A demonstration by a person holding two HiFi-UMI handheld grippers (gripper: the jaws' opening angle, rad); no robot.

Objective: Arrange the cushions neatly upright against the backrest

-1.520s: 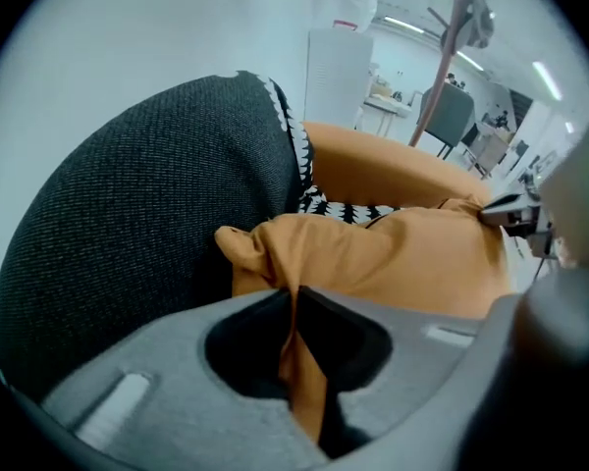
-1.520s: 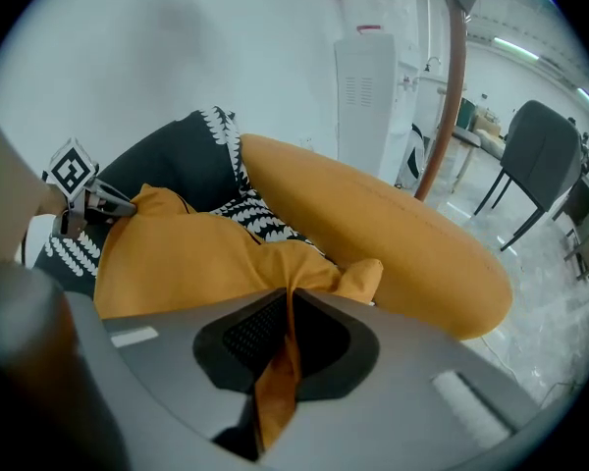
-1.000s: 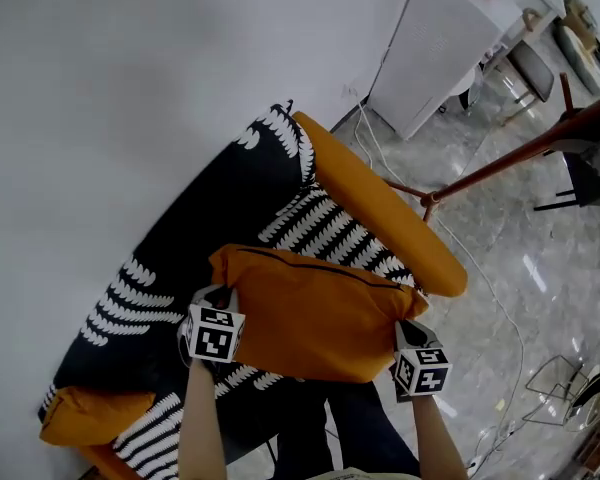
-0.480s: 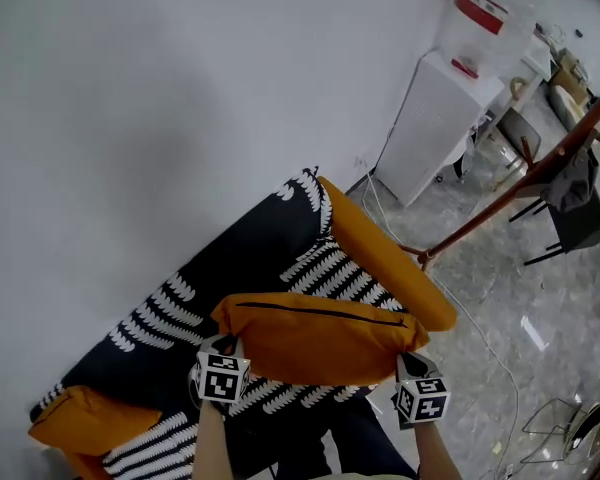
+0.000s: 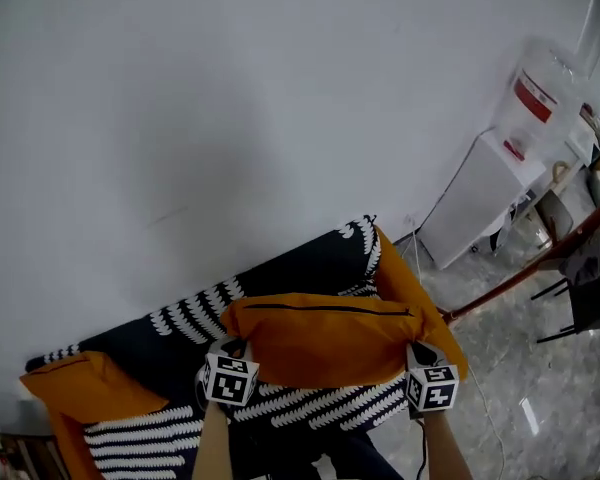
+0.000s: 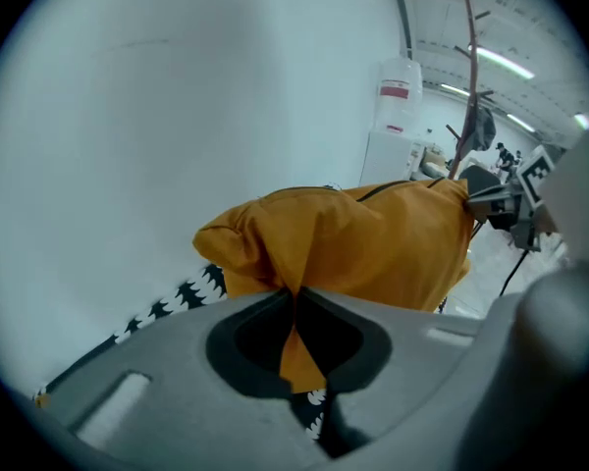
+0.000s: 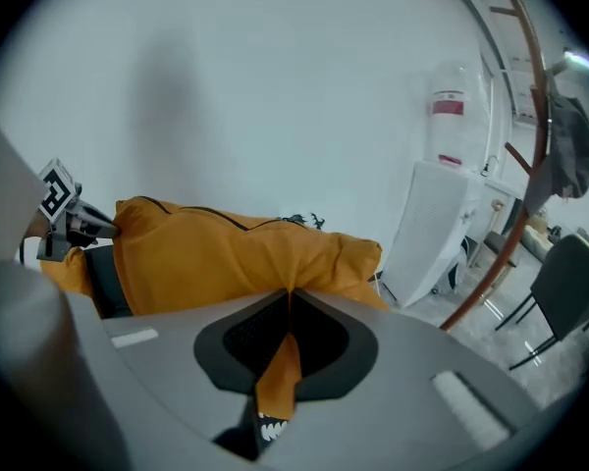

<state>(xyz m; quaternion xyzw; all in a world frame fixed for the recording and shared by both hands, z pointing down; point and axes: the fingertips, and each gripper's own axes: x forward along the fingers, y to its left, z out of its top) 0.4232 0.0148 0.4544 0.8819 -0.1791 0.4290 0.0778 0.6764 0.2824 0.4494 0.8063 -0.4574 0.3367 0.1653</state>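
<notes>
**Orange cushion held aloft between two grippers, in front of the sofa back**

Head view: the orange cushion (image 5: 320, 340) hangs stretched sideways between the two hands, its black zip along the top edge. It sits in front of the sofa (image 5: 280, 273), a dark one with a white leaf print, covering part of the backrest and the seat. Whether its lower edge touches the seat I cannot tell. The left gripper (image 5: 236, 350) holds the cushion's left end and the right gripper (image 5: 416, 352) its right end. An orange armrest (image 5: 398, 286) closes the sofa's right end, and another orange cushion-like piece (image 5: 90, 386) lies at its left end. A white wall (image 5: 230, 108) rises behind. A water dispenser (image 5: 535, 108) and a wooden coat stand (image 5: 545, 263) are off to the right.

Left gripper view: the jaws are pressed together on a fold of orange fabric at the cushion's corner. The cushion's bulk runs away to the right, where the other gripper's marker cube shows. A scrap of leaf print peeks out below the jaws.

Right gripper view: these jaws too are pinched tight on a tuck of the cushion's orange cloth. The cushion runs off to the left, as far as the other gripper's cube. A dark chair (image 7: 562, 297) stands on the floor at the right.
</notes>
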